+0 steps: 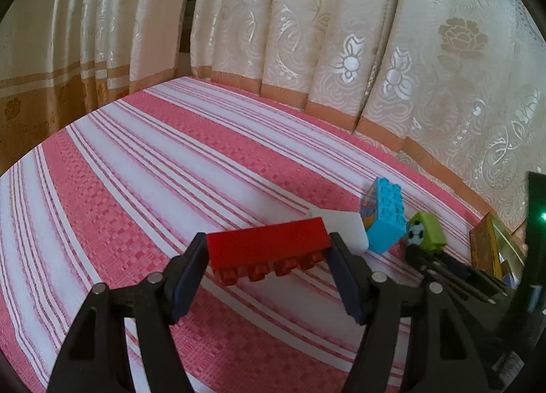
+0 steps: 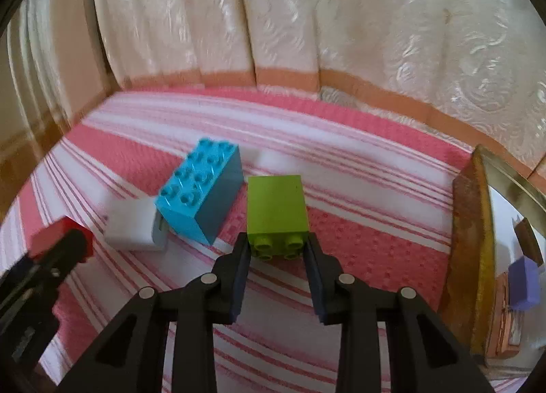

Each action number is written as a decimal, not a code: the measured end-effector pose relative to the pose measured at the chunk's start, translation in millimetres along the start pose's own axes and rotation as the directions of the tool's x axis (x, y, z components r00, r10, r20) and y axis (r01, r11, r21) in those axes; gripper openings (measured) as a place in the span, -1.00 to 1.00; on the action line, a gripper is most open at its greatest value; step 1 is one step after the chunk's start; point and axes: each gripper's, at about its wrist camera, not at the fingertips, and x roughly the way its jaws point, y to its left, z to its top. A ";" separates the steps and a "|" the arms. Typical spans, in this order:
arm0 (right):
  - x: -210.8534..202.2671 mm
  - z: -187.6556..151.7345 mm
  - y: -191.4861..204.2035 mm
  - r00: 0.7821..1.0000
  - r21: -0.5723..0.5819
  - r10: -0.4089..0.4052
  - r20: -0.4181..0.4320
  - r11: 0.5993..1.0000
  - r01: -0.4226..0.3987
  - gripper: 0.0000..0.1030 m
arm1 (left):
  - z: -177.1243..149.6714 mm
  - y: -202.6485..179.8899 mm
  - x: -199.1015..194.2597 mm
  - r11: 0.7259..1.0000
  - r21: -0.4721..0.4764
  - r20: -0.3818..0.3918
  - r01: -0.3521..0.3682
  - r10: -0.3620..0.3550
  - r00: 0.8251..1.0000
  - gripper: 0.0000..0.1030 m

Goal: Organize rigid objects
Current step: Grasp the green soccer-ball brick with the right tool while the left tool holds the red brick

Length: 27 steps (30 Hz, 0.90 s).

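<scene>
A: On the pink-and-white striped woven tablecloth [image 1: 143, 195], what is being pinched?

B: A long red plastic building brick [image 1: 268, 248] is clamped end to end between the fingers of the left gripper [image 1: 268, 256], studs facing the camera. It appears to be raised off the cloth, though contact cannot be ruled out. A small lime-green plastic brick [image 2: 276, 210] with 4 studs visible is pinched by the right gripper [image 2: 277, 249], studs also turned toward the lens.

A: And the loose pieces?

B: A turquoise plastic brick [image 2: 201, 190] with 8 studs is seen tilted, just left of the green one. A white rounded plastic block [image 2: 134, 227] lies touching its near-left side. From the left wrist view, the same white block [image 1: 344, 227] is partly hidden behind the red brick.

A: Anything at the right edge?

B: A worn gold-rimmed tin box [image 2: 472, 256] is set there, with a small purple piece [image 2: 522, 284] inside. Cream floral curtains [image 1: 307, 34] hang along the far side.
</scene>
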 end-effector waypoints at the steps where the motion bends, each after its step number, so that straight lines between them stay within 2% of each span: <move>1: -5.7 -1.1 -3.3 1.000 0.007 0.006 0.027 1.000 -0.007 -0.33 | 0.2 -0.7 -0.7 1.000 0.003 0.008 -0.001 0.001 1.000 0.35; 7: -41.6 -9.1 4.2 0.983 0.013 0.012 0.185 1.000 -0.014 -0.33 | -0.1 -10.8 -9.9 0.999 0.053 0.068 -0.006 0.002 0.998 0.35; 10: -51.6 -12.4 8.7 0.973 0.011 -0.004 0.229 1.000 0.002 -0.33 | 0.5 -13.0 -12.9 0.998 0.063 0.085 -0.007 0.002 0.996 0.35; 21: -73.3 -25.9 4.1 0.957 0.060 -0.023 0.289 0.998 0.005 -0.33 | 0.3 -16.8 -19.3 0.997 0.077 0.113 -0.009 0.000 0.994 0.35; 27: -77.8 -29.3 8.3 0.952 0.040 -0.023 0.306 0.999 0.011 -0.33 | -0.4 -17.4 -21.5 0.997 0.082 0.121 -0.011 0.001 0.993 0.35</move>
